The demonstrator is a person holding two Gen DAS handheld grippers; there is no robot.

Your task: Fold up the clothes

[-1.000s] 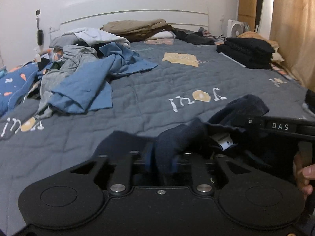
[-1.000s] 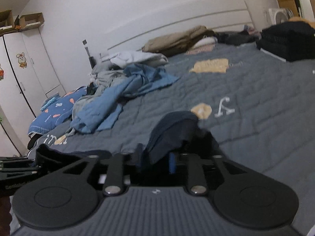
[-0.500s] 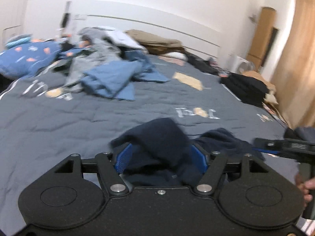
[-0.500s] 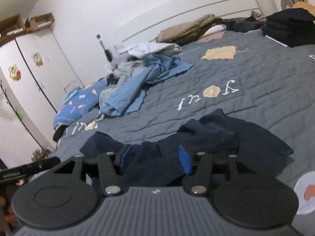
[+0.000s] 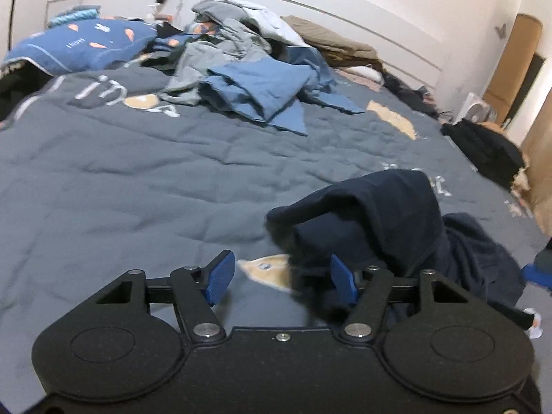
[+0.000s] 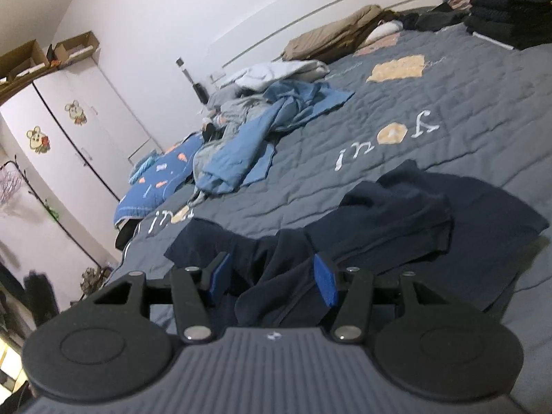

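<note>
**Navy garment on grey quilt, both grippers spread**

Grey quilted bedspread (image 5: 145, 179) fills both views, printed with white letters and tan patches. Navy garment (image 6: 407, 220) lies crumpled on the near part of the quilt, spread loosely sideways in the right wrist view; in the left wrist view the same garment (image 5: 376, 214) humps up just ahead and to the right of the fingers. Left gripper (image 5: 281, 277) has its blue pads wide apart, quilt visible between them; the right-side pad sits against the navy cloth, though blur makes real contact hard to confirm. Right gripper (image 6: 272, 277) is also spread, with a fold of the garment lying between the pads, not pinched. Farther up the bed: a heap of blue and grey clothes (image 6: 255, 138), a tan folded pile (image 6: 334, 41) by the white headboard (image 5: 362, 17), a black stack (image 6: 510, 20) at the right edge. Blue patterned pillow (image 5: 79, 45) at left. White wardrobe (image 6: 79, 131) with mouse stickers stands beside the bed.
</note>
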